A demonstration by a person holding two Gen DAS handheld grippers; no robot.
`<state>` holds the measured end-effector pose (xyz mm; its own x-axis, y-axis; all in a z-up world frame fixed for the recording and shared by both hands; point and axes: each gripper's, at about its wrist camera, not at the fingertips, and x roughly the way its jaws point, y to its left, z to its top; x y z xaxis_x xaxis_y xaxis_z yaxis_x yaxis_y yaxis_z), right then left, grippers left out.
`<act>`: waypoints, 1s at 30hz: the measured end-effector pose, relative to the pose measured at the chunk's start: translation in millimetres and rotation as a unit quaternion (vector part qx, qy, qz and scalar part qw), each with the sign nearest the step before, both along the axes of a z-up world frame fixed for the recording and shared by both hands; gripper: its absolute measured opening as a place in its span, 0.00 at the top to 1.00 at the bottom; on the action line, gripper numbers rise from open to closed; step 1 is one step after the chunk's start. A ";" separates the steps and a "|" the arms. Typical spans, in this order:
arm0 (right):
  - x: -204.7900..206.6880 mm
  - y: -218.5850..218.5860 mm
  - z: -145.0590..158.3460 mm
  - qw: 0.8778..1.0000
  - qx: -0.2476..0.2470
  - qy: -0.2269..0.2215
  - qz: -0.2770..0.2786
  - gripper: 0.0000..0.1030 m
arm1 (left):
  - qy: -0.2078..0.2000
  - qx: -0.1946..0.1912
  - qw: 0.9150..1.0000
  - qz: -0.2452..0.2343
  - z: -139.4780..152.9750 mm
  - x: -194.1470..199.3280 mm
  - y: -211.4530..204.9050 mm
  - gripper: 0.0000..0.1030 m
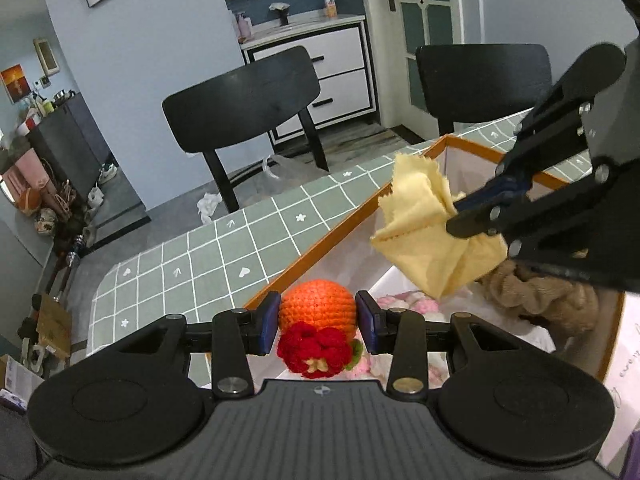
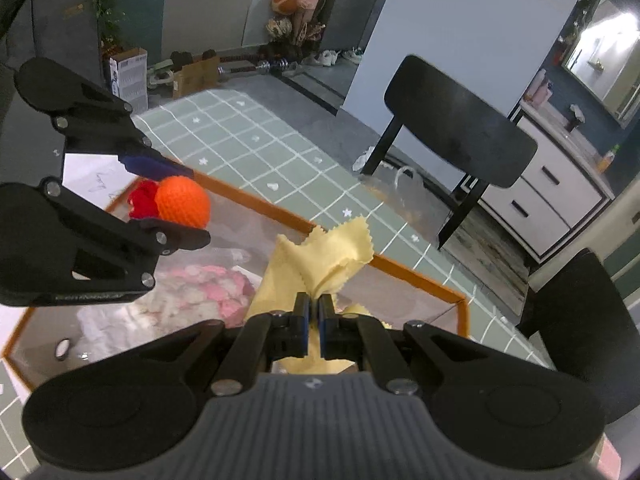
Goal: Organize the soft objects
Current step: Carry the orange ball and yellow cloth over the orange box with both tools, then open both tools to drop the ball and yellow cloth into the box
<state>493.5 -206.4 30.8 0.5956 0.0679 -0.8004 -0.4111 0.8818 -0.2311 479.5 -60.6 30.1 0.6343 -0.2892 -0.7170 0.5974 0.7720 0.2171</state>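
Note:
My left gripper (image 1: 318,312) is shut on an orange crocheted ball with a red flower (image 1: 318,310) and holds it above the near corner of an orange-rimmed white fabric box (image 1: 320,244). My right gripper (image 2: 315,304) is shut on a pale yellow cloth (image 2: 332,252) and holds it over the same box (image 2: 416,276). In the left wrist view the right gripper (image 1: 460,208) enters from the right with the cloth (image 1: 424,232) hanging from it. In the right wrist view the left gripper (image 2: 176,196) and the ball (image 2: 182,200) are at the left.
In the box lie a pink and white fluffy item (image 2: 208,288) and a brown plush item (image 1: 536,292). The box stands on a green tiled tablecloth (image 1: 240,248). Two black chairs (image 1: 244,100) stand beyond the table's far edge. White paper (image 1: 628,360) lies beside the box.

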 end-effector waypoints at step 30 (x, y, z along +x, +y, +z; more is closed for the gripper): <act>-0.8 5.8 -42.4 0.999 -0.023 0.014 -0.018 0.80 | 0.007 0.034 0.999 0.002 -7.0 0.0 -20.4 0.45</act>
